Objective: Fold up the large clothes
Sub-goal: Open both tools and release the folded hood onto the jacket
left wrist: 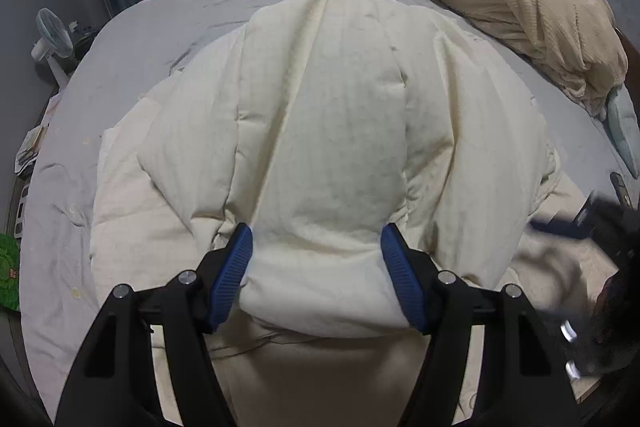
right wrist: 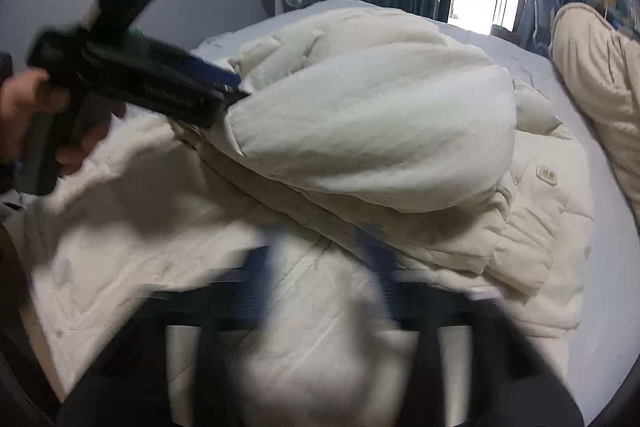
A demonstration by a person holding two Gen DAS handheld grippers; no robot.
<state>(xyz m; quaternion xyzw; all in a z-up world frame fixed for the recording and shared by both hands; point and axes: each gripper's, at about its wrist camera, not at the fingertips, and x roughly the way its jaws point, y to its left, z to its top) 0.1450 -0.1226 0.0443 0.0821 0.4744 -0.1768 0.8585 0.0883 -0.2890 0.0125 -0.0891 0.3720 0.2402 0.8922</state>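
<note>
Your left gripper (left wrist: 316,247) stands wide, both blue pads pressed against a puffy fold of the cream padded jacket (left wrist: 320,115), which lies on the grey bed (left wrist: 132,27). Only the right wrist view shows that fold raised above the rest of the jacket — and your hand (right wrist: 36,115) on the handle. Your right gripper (right wrist: 320,267) is blurred over the jacket; its opening cannot be determined.

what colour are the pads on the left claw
Blue, ribbed pads; clearest in the left wrist view.
</note>
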